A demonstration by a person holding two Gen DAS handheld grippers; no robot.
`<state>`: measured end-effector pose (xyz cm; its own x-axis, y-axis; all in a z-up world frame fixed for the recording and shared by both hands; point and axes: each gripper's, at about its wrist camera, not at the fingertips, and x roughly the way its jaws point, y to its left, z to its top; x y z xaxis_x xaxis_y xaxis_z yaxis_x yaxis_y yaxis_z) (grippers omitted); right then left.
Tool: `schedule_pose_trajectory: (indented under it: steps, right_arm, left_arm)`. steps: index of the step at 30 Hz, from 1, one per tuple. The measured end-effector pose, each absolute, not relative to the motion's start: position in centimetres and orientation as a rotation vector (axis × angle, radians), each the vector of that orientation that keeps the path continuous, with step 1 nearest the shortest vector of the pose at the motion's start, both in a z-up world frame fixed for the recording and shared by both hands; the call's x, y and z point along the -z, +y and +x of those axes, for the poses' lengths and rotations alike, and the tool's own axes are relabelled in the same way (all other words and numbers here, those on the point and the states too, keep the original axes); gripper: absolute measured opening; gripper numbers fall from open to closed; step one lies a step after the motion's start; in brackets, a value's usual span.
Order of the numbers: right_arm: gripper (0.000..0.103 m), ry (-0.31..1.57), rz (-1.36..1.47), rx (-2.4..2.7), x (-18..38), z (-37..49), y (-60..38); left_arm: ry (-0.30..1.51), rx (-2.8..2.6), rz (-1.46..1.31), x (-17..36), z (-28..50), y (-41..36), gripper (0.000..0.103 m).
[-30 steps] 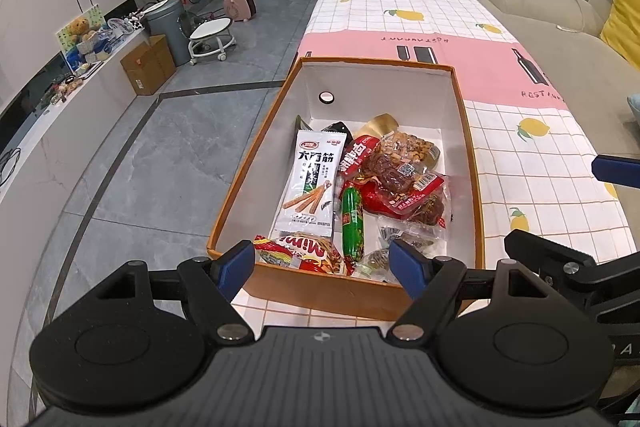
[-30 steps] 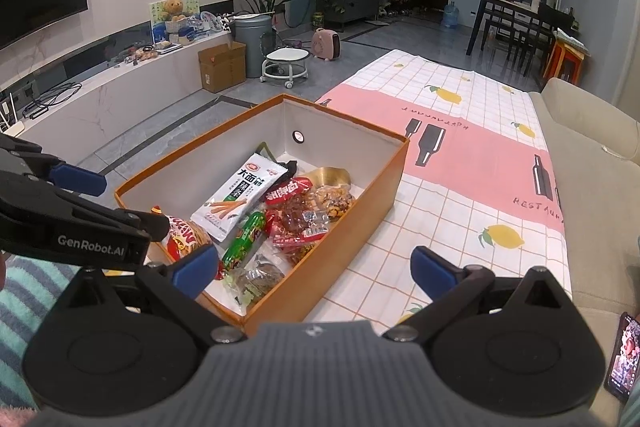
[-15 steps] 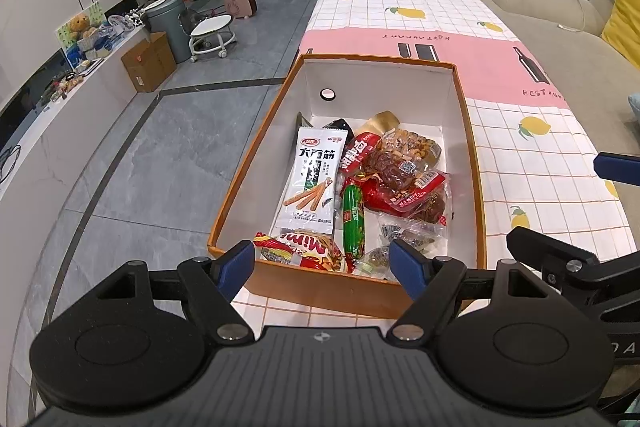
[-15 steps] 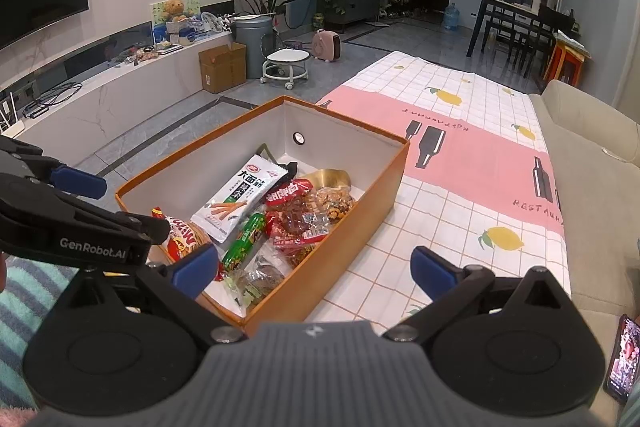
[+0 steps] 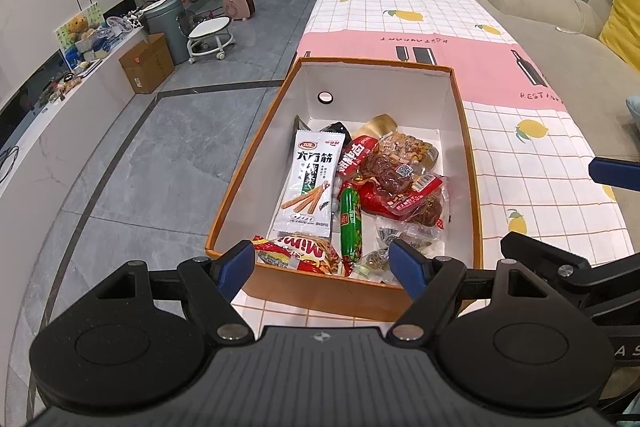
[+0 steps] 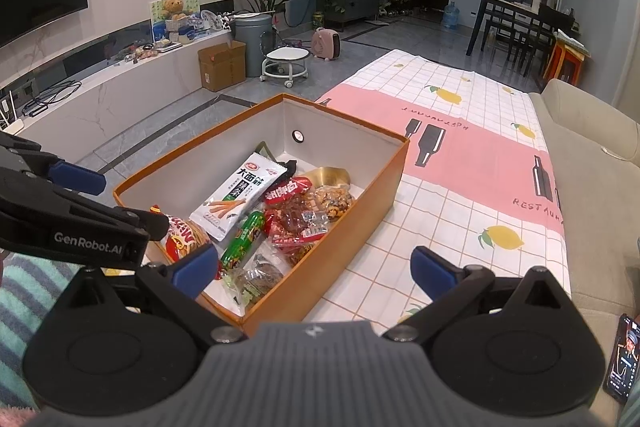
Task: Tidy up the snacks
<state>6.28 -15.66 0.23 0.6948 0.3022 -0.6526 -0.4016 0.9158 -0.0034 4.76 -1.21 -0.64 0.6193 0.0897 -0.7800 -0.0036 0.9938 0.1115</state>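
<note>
From my seat I see the left hand-held gripper (image 5: 322,263) held level just short of the near wall of the orange box (image 5: 256,159), its blue fingertips (image 5: 236,261) spread wide with nothing between them. The right hand-held gripper (image 6: 314,273) sits off to the right of it, angled toward the box's near right corner, jaws likewise wide apart and empty; one of its fingertips (image 6: 434,269) hangs over the checked cloth. In the right wrist view the left tool crosses the lower left edge, low beside the box.

The box rests on the worktop (image 5: 532,163), which is covered by a white and pink cloth printed with lemons and bottles. The snacks lie loose in the near half of the box. Nearest me is a red and yellow chip bag (image 5: 298,253) against the near wall, with a green sausage stick (image 5: 350,223) just to its right. Behind them lies a white packet of spicy strips (image 5: 310,185), and to the right red packets of dried meat (image 5: 400,193) overlap one another. Further back sits a clear bag of nuts (image 5: 412,149) and a gold wrapper (image 5: 380,125). The far end of the box floor is bare.

Beyond the worktop a beige sofa (image 5: 560,39) runs along the right
</note>
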Motion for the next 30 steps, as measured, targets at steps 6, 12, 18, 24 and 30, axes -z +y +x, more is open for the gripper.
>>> schedule_pose_trajectory:
  steps: [6,12,18,24,30]
  right_arm:
    - [0.099,0.697,-0.153,-0.396,-0.02,6.32,-15.65]
    - [0.099,0.698,-0.155,-0.398,0.14,6.36,-15.70]
    - [0.099,0.700,-0.156,-0.399,0.14,6.41,-15.73]
    - [0.099,0.707,-0.161,-0.403,0.40,6.44,-15.73]
    - [0.099,0.708,-0.160,-0.402,0.41,6.45,-15.74]
  left_arm:
    - [0.898,-0.061,0.102,0.49,4.80,-1.07,0.089]
    - [0.898,-0.059,0.094,0.38,4.76,-0.83,0.089]
    - [0.899,-0.060,0.096,0.40,4.77,-0.84,0.089]
    - [0.900,-0.066,0.109,0.54,4.64,-0.83,0.089]
    - [0.885,-0.068,0.129,0.41,4.52,-0.99,0.089]
